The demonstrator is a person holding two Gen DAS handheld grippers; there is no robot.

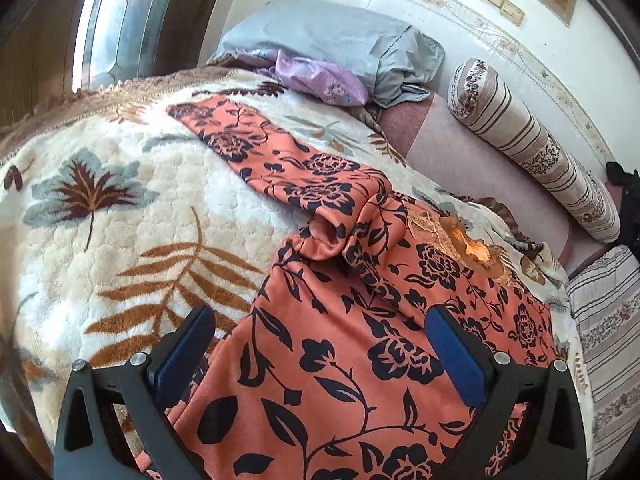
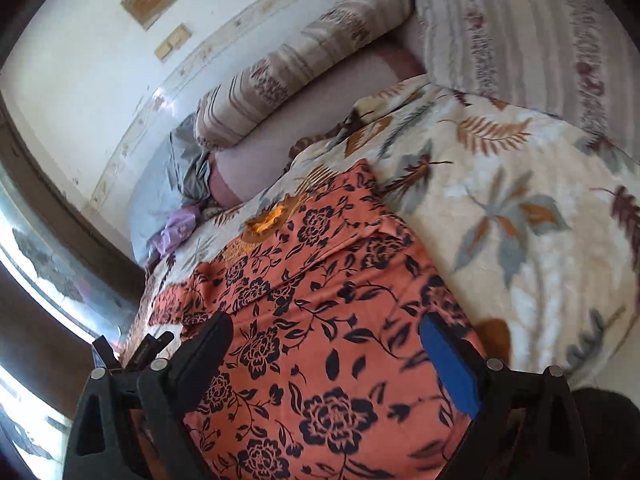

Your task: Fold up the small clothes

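left wrist view looks down over a bed covered by a cream plush blanket (image 1: pixel 132 216) printed with brown fern fronds and grey-blue leaves. across it lies an orange garment (image 1: pixel 340 360) with a dark navy rose-and-vine print. its broad body fills the near part of the view, and one long sleeve (image 1: pixel 276 160) stretches away toward the upper left, flat on the blanket. where the sleeve meets the body the cloth is bunched into a rolled fold. the garment's neckline, with pale embroidery around it, sits toward the right. the left gripper (image 1: pixel 318 344) hangs over the garment's body with its jaws spread wide; the blue pads (image 1: pixel 456 356) stand well apart and nothing is pinched between them.

beyond the blanket, a grey pillow (image 1: pixel 340 40) and a crumpled lilac cloth (image 1: pixel 320 76) lie at the head of the bed, and a striped bolster (image 1: pixel 532 148) runs along the wall.

right wrist view, somewhat blurred, shows the same garment from the other side, its body spread flat with the neckline toward the far edge. the right gripper (image 2: pixel 326 352) is over the garment's near part, jaws released and wide, the cloth lying flat beneath them and not clasped. a striped cushion (image 2: pixel 520 32) lies at the upper right.
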